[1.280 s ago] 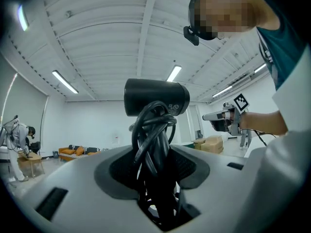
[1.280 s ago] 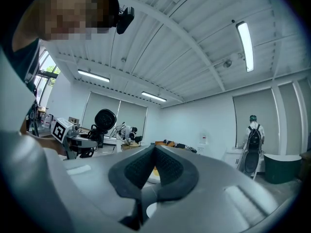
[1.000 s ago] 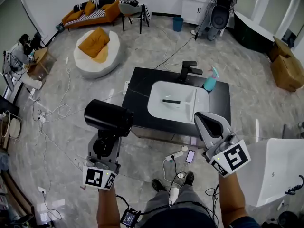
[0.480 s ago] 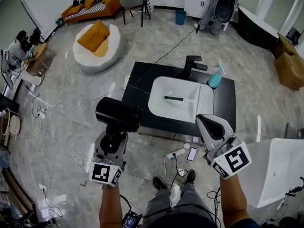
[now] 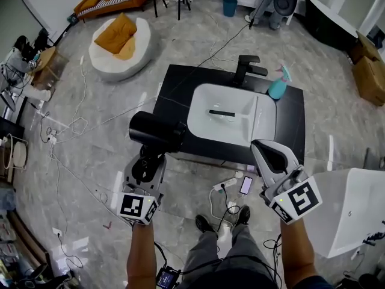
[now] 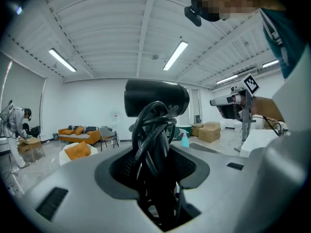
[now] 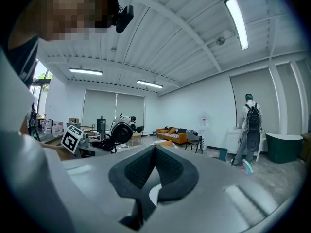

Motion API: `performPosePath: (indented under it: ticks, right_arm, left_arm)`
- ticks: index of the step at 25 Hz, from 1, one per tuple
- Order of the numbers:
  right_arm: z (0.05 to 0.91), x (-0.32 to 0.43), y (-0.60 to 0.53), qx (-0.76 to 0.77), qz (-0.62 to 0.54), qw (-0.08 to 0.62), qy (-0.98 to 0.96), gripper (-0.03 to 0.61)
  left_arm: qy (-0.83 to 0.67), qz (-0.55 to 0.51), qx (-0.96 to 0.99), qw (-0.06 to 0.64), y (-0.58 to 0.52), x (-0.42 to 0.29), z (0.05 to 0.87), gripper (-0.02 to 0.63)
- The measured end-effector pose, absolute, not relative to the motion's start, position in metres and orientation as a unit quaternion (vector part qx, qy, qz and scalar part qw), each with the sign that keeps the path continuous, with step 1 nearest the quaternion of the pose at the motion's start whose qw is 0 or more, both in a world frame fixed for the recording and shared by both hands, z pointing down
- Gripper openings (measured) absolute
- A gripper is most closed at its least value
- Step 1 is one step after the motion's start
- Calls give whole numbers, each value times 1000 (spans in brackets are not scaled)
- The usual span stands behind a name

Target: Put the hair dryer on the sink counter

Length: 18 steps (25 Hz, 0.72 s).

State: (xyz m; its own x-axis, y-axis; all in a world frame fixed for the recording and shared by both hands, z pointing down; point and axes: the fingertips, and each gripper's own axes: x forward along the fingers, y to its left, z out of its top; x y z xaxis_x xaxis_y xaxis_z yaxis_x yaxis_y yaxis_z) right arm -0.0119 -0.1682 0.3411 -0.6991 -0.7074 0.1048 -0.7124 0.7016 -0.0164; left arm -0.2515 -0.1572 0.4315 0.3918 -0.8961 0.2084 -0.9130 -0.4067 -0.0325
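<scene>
The black hair dryer (image 5: 156,132) is held upright, its barrel over the near left corner of the black sink counter (image 5: 174,92). My left gripper (image 5: 149,158) is shut on its cord-wrapped handle (image 6: 153,140); in the left gripper view the barrel (image 6: 156,97) stands above the jaws. My right gripper (image 5: 266,148) hovers at the counter's near right edge, shut with nothing in it, its pads meeting in the right gripper view (image 7: 155,149). That view also shows the dryer (image 7: 119,132) off to the left. A white basin (image 5: 225,113) fills the counter's middle.
A black faucet (image 5: 249,68) and a teal spray bottle (image 5: 278,86) stand at the counter's back. A power strip (image 5: 225,185), a phone (image 5: 245,185) and cables lie on the floor in front. A white tub (image 5: 352,206) stands at the right, a white beanbag (image 5: 117,41) far left.
Both grippers have come closer to the counter. The dryer, earlier over the floor at the left, now reaches the counter's near left corner. Neither grip has changed.
</scene>
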Motion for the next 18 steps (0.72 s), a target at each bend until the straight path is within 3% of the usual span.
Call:
performPosePath:
  ticks: [18]
  right_arm:
    - [417, -9, -186, 389, 76, 62, -916, 9]
  left_arm:
    - [-532, 159, 824, 114, -201, -247, 550, 183]
